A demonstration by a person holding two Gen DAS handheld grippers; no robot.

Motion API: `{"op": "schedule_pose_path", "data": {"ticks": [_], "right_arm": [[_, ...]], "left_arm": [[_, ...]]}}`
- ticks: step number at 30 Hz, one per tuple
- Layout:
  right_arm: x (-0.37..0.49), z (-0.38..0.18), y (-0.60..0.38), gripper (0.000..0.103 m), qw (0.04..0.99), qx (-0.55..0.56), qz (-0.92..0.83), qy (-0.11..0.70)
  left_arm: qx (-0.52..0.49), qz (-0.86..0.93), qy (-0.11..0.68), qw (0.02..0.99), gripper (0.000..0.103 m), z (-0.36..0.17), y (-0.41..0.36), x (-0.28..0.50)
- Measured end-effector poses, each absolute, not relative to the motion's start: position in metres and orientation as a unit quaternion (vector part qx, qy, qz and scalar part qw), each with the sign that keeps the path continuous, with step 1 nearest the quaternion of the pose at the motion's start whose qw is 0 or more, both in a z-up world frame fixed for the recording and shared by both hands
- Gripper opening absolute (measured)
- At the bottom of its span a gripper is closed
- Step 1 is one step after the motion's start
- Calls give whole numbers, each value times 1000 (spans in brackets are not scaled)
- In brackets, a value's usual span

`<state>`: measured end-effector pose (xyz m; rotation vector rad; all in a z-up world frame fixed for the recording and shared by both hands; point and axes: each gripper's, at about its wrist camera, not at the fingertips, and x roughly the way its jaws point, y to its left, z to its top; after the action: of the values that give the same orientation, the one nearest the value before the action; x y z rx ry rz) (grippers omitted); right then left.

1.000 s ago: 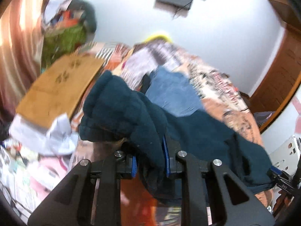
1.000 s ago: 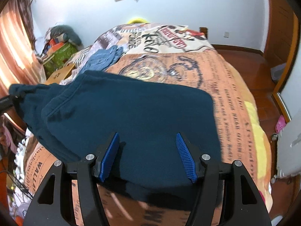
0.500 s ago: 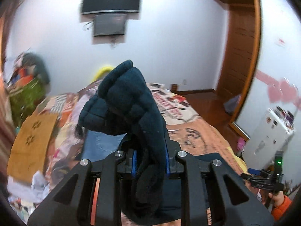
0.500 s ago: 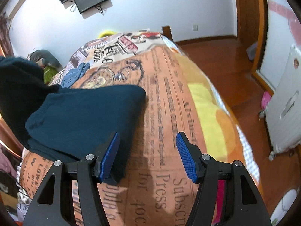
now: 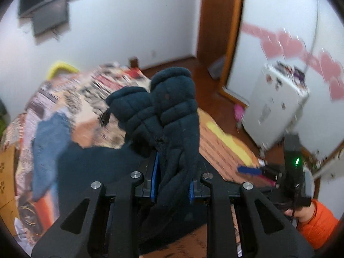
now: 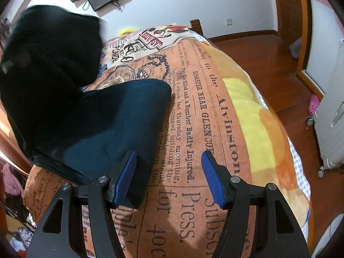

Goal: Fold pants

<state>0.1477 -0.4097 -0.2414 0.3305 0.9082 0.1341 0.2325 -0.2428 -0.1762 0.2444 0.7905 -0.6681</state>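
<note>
The left gripper (image 5: 171, 179) is clenched on a bunched end of the dark teal pants (image 5: 169, 116), lifted over the printed bedspread (image 6: 206, 111), while the rest lies flat at nine o'clock of the right gripper (image 6: 168, 177), whose fingers are spread with nothing between them. This looks like mid-fold; next the raised end likely needs laying toward three o'clock, edges matched

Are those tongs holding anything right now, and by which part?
The left tongs grip the dark teal pants by a bunched end with a drawstring, likely the waistband. The right tongs stand open, holding nothing.
</note>
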Motion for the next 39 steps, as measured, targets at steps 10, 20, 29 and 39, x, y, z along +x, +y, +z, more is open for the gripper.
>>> {"op": "schedule_pose_path", "data": {"ticks": [10, 20, 29, 39], "right_arm": [[147, -242, -409, 59, 883, 162, 59, 436], [134, -225, -406, 59, 890, 151, 53, 426], [120, -212, -392, 59, 891, 134, 69, 428], [151, -239, -361, 59, 868, 137, 113, 465]], "left_arm": [[177, -335, 435, 817, 55, -238, -283, 202], [134, -338, 429, 827, 80, -199, -266, 193], [113, -214, 372, 896, 92, -153, -173, 263], [196, -107, 437, 871, 92, -229, -142, 402]]}}
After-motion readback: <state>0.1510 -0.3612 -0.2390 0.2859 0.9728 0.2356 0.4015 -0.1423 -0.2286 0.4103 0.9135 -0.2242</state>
